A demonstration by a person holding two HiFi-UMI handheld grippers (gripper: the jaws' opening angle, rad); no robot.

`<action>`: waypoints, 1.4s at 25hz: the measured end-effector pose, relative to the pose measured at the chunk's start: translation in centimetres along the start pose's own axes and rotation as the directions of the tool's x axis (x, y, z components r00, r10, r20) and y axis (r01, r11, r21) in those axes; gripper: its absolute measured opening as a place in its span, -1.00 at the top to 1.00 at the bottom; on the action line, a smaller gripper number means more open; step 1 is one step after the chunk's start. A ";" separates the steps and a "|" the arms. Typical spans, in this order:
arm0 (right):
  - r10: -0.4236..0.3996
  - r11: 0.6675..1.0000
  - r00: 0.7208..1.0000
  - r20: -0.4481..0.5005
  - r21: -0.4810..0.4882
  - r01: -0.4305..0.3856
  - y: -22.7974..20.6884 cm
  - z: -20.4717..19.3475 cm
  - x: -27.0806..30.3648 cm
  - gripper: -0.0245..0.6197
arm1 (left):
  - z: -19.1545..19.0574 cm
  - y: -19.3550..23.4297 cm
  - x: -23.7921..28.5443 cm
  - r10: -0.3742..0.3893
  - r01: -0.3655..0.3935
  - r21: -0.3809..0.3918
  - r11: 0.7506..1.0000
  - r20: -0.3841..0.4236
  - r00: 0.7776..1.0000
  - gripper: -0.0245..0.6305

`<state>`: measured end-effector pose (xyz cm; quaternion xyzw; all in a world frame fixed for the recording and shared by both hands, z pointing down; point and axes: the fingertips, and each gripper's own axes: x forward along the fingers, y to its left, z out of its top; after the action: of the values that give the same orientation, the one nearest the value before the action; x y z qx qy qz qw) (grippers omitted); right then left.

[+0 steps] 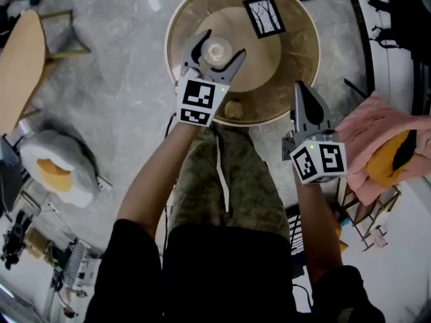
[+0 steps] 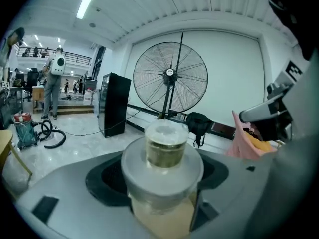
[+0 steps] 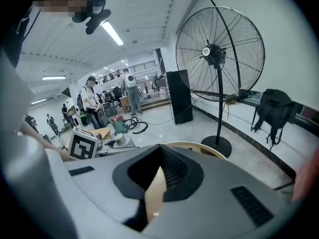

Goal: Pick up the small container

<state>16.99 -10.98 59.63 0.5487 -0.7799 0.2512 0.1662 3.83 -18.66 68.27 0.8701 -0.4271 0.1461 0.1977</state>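
A small clear container (image 1: 217, 50) with a pale lid stands on the round wooden table (image 1: 296, 59). My left gripper (image 1: 219, 48) has one jaw on each side of it and is shut on it. In the left gripper view the small container (image 2: 163, 156) fills the space between the dark pads (image 2: 102, 180), and its base is hidden. My right gripper (image 1: 302, 94) hovers over the table's near right rim, shut with nothing in it. In the right gripper view only a thin slit at the right gripper (image 3: 158, 159) shows the table's wood (image 3: 190, 146).
A black-framed card with a tree picture (image 1: 264, 15) lies at the table's far right. A small tan lump (image 1: 234, 110) sits at the near rim. A pink cloth with a yellow cushion (image 1: 377, 143) is at the right, and a wooden chair (image 1: 23, 59) at the left.
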 end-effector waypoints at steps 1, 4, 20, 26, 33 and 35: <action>-0.003 1.000 1.000 0.010 -0.003 0.003 0.2 0.8 -0.8 0.87 | 0.8 -0.4 -0.8 -0.003 0.003 0.009 1.000 0.000 1.000 -0.18; -0.021 1.000 0.999 0.025 0.005 0.021 0.8 2.7 -3.6 0.87 | 3.0 -1.6 -3.7 -0.006 0.006 0.023 1.000 -0.012 1.000 -0.18; -0.048 0.999 0.991 0.128 0.020 0.046 7.5 13.7 -16.7 0.87 | 13.9 -6.6 -19.8 0.039 -0.040 -0.052 0.998 -0.014 0.999 -0.18; -0.030 0.999 0.985 0.171 -0.016 0.034 9.8 16.0 -19.3 0.87 | 18.8 -8.1 -22.5 -0.002 0.002 0.013 1.000 0.011 1.000 -0.18; -0.112 0.990 0.973 0.203 -0.067 0.127 8.0 18.4 -21.6 0.87 | 23.6 -9.5 -24.9 -0.002 -0.001 0.046 0.999 0.067 0.998 -0.18; -0.127 0.987 0.969 0.214 -0.069 0.144 7.3 19.0 -22.0 0.87 | 24.6 -9.9 -25.2 -0.002 -0.003 0.059 0.998 0.082 0.997 -0.18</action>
<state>17.99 -2.90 30.81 0.6165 -0.7635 0.1474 0.1233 -1.07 -7.37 33.81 0.8809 -0.4304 0.1230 0.1541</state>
